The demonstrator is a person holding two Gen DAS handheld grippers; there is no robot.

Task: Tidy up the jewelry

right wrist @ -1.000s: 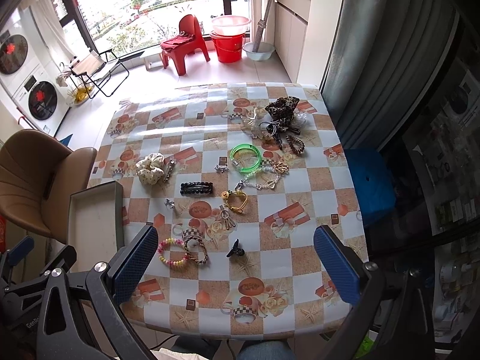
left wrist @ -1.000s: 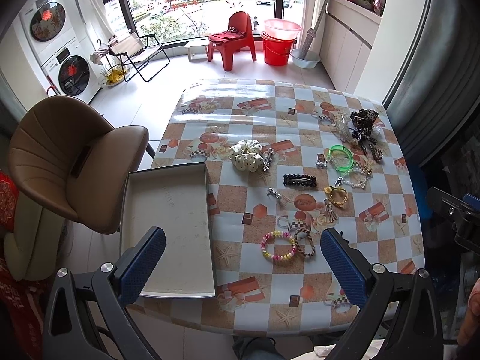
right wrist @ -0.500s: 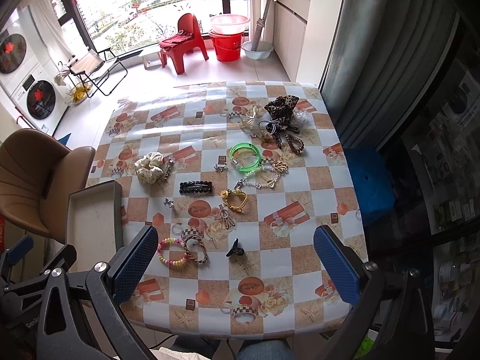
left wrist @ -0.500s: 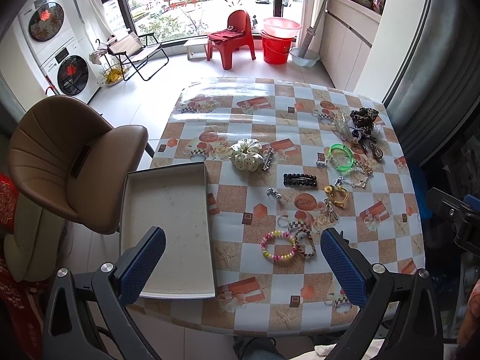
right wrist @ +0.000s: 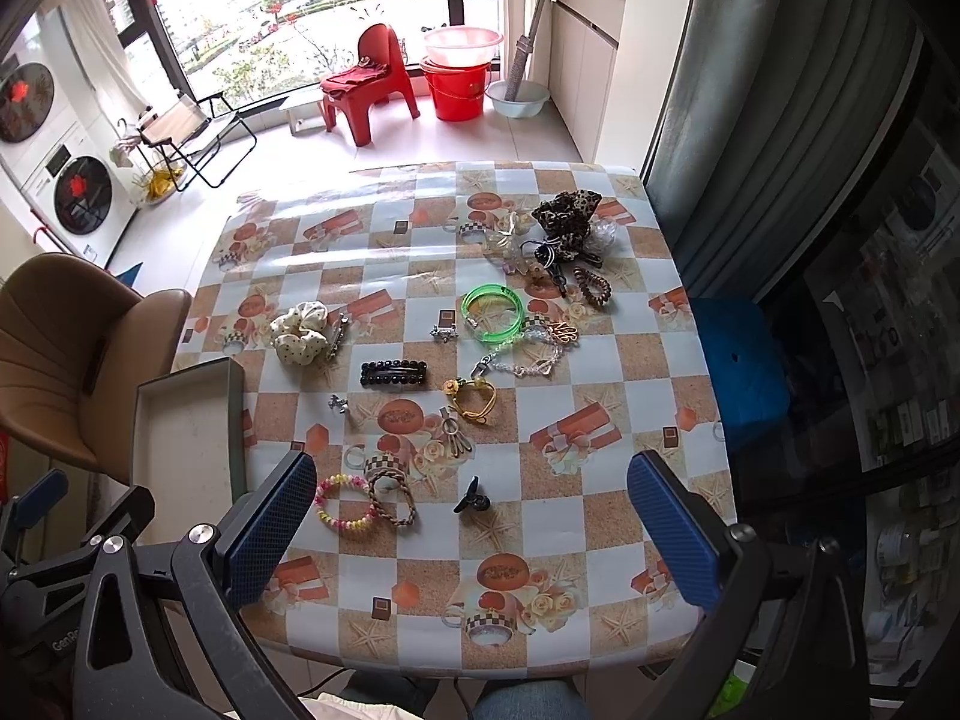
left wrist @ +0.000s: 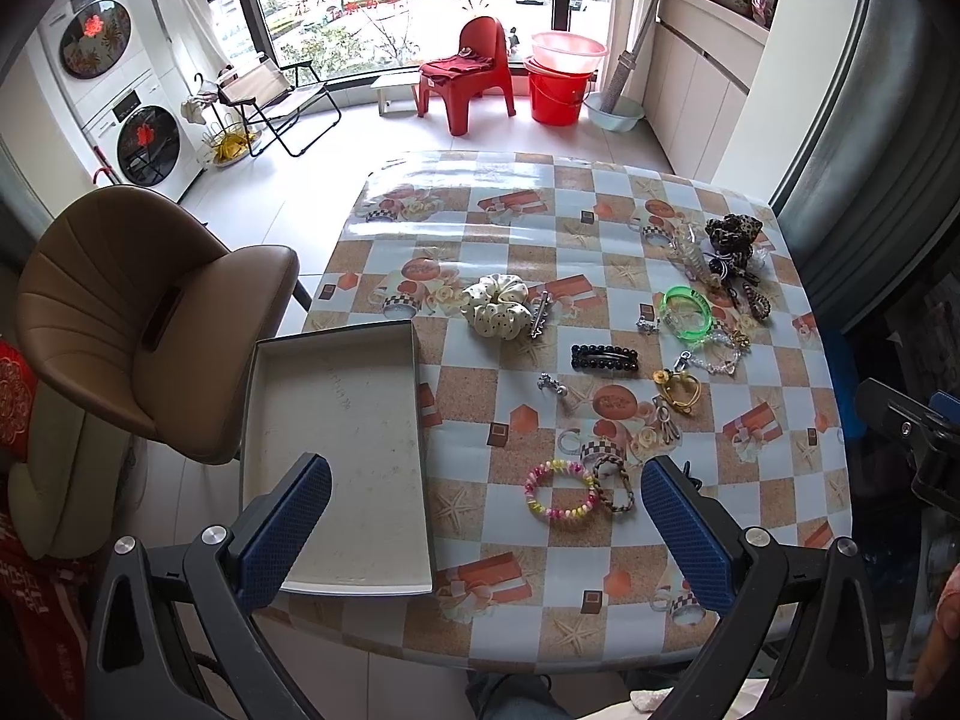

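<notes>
Both wrist views look down (from high) over the table (left wrist: 600,618).

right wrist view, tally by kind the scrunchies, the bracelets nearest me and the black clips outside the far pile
fabric scrunchies: 2 (cream dotted scrunchie, leopard-print scrunchie)
near-edge bracelets: 2 (pastel beaded bracelet, brown braided bracelet)
black clips: 2 (black beaded barrette, small black claw clip)
total: 6
</notes>
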